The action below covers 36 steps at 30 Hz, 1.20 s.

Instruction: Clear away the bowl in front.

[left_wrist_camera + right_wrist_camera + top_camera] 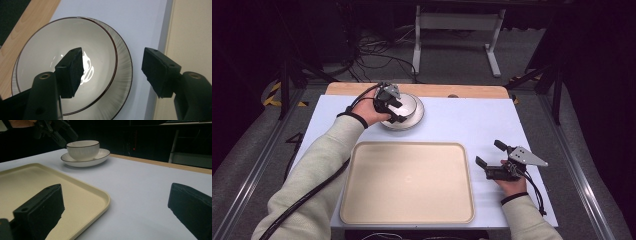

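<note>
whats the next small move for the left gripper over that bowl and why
Probably lower the left gripper a little and close on the bowl's rim. Its jaws stand open astride the near rim, one pad over the inside of the bowl, the other outside above the saucer, and neither seems to press on the wall yet. The right gripper waits open beside the tray.

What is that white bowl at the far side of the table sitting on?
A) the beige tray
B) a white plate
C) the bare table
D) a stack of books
B: the right gripper view shows the bowl resting on a shallow white plate, and the plate stands on the table, apart from the beige tray.
</note>
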Motion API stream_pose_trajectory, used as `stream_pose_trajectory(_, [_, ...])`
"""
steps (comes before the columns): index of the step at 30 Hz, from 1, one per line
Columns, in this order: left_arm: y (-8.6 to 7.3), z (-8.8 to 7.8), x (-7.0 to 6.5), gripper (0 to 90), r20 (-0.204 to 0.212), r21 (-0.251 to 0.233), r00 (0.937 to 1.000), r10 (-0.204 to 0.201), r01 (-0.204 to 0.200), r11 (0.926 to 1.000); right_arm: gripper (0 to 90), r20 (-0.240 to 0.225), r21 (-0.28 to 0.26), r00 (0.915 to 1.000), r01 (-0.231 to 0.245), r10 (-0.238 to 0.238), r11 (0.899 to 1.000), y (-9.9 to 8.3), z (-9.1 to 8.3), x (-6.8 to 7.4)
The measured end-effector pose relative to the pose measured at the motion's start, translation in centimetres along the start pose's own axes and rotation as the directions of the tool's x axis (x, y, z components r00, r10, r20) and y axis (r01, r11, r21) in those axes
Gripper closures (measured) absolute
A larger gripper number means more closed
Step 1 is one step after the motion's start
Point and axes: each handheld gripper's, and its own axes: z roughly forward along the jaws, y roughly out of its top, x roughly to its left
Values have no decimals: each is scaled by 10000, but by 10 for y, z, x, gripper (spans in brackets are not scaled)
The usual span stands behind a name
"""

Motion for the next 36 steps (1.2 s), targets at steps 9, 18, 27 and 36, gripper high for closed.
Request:
stream_pose_trajectory(9, [2,17,-2,396,41,567,9998,171,-173,9982,5,-7,-4,10000,27,-27,10000,0,0,0])
stream_pose_trajectory(18, [1,32,-2,524,-204,1580,9991,385,-348,9868,6,-8,7,10000,57,-57,10000,0,0,0])
stream_pose_trajectory(27, [0,33,-3,759,-266,1888,9988,408,-351,9814,6,-12,12,10000,60,-60,10000,0,0,0])
stream_pose_trajectory(36, [6,32,-5,835,-431,2528,9952,884,-747,9646,6,-8,13,10000,80,-80,10000,0,0,0])
